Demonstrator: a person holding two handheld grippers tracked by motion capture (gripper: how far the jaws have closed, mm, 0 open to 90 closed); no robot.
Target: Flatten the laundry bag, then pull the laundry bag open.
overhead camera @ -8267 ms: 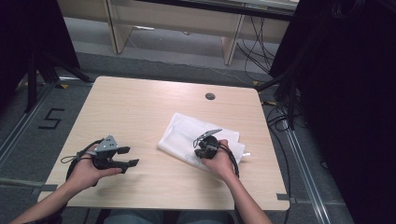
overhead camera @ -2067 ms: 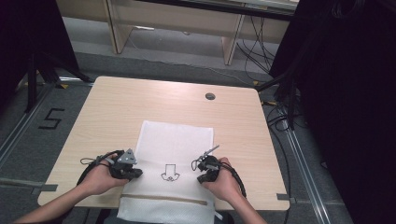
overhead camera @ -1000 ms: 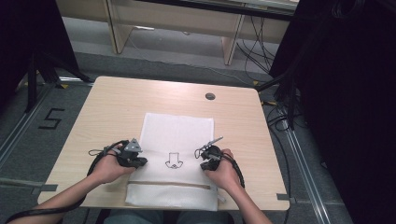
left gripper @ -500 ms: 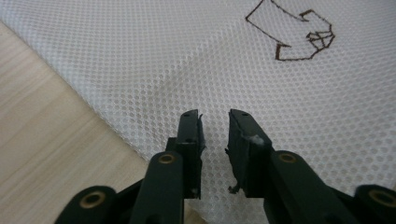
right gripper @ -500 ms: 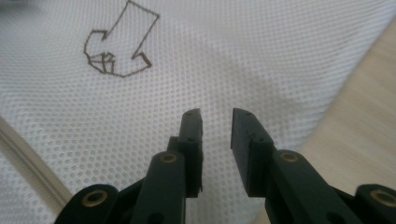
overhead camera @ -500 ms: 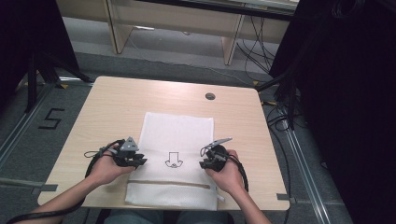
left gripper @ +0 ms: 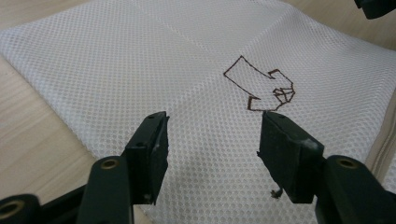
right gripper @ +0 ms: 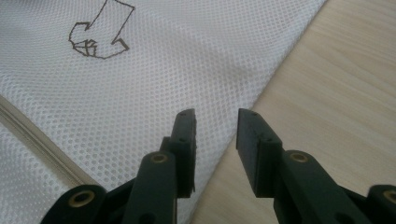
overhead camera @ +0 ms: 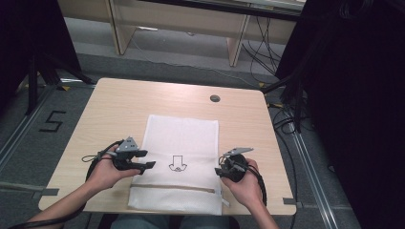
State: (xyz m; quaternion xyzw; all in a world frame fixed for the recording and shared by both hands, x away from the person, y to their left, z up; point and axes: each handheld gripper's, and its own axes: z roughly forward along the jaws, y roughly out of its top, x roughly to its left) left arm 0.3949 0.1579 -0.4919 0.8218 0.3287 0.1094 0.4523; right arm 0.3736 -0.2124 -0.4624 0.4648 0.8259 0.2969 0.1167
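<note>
mesh bag [overhead camera: 181,143] near edge cut off | L claw [left gripper: 212,144] & R claw [right gripper: 215,140] just opened, 0 between

bag [overhead camera: 184,138]: near end hangs past desk [overhead camera: 119,109] front edge | forearms: cut by bottom edge | arrow [overhead camera: 177,164] detail: too small

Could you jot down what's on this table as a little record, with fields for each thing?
Surface: light wooden table
Main item: white mesh laundry bag, spread flat, near end at the table's front edge
Marking: dark arrow outline drawn on the bag
Closure: beige zipper strip across the near end
Left gripper: jaws have just been opening, nothing between them, over the bag's left edge
Right gripper: jaws have just been opening, empty, at the bag's right edge
</note>
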